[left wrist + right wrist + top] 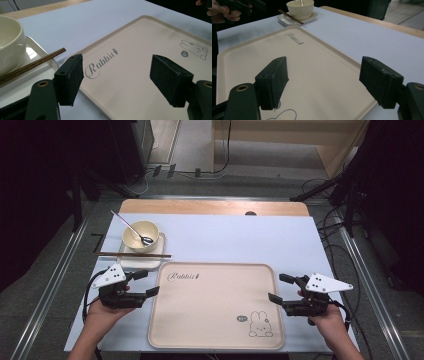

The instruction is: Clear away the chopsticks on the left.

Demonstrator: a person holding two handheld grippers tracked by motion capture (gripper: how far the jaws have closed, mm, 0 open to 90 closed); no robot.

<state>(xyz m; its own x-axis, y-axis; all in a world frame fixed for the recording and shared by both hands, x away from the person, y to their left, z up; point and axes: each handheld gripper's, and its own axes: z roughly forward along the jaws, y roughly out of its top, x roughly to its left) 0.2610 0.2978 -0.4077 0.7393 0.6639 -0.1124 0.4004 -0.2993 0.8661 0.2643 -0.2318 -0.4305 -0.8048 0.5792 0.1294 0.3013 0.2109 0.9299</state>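
Flanking the beige rectangular plastic tray (215,307) with rabbit drawing: left gripper (144,283) and right gripper (277,287), jaws apart, empty, level above its side rims. Cream bowl (8,42) cut off beyond left claw.

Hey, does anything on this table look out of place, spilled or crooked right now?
Nothing stands out. The tray lies flat and bare. The bowl stands upright on the small dish, spoon leaning in it, chopsticks laid across the dish. No spill shows.
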